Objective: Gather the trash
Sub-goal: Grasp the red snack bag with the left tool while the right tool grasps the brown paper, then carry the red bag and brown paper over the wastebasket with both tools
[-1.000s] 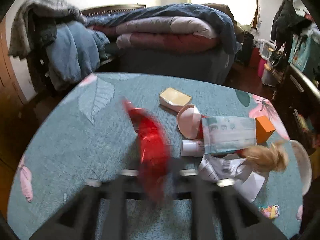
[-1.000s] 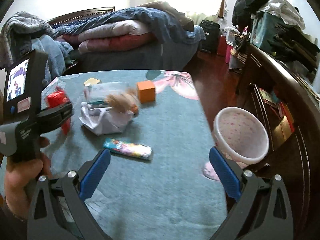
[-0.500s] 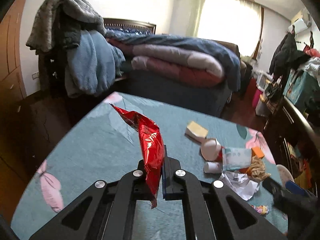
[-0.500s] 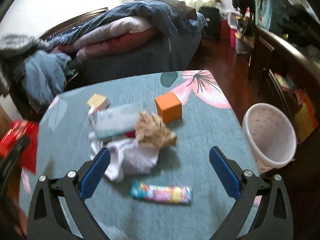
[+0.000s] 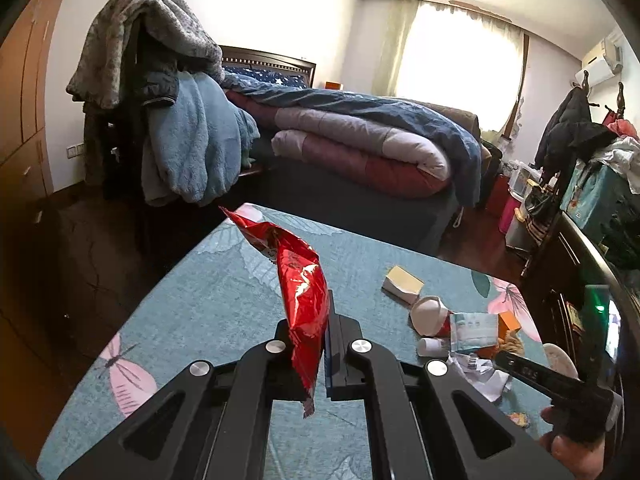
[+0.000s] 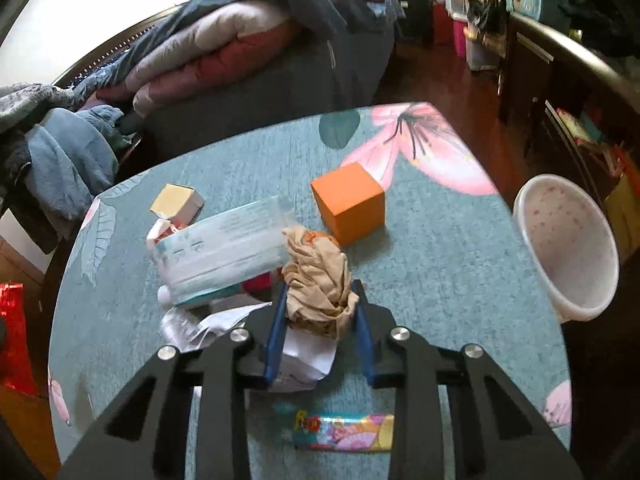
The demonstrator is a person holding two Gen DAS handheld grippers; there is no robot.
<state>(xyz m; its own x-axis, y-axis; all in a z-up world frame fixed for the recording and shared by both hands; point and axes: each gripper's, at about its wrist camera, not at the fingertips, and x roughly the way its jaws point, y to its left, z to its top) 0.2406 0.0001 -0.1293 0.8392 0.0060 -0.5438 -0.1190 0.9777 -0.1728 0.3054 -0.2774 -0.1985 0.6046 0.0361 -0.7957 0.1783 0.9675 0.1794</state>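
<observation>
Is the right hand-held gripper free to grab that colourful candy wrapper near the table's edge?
Probably not yet: the right hand-held gripper is already shut on the crumpled tan wad, and the candy wrapper lies beneath it.

On a floral-clothed table (image 6: 420,272) in a cluttered bedroom: one red foil wrapper (image 5: 302,300), one crumpled tan rag (image 6: 318,280), one orange cube (image 6: 347,204), one small yellow-topped carton (image 6: 176,202), one clear pack of face masks (image 6: 224,248), one wad of white paper (image 6: 304,356) and one colourful candy wrapper (image 6: 340,432). One pale bin (image 6: 568,248) stands off the table's edge. Two grippers work the scene, one (image 5: 325,344) on the wrapper, one (image 6: 320,320) on the rag.
</observation>
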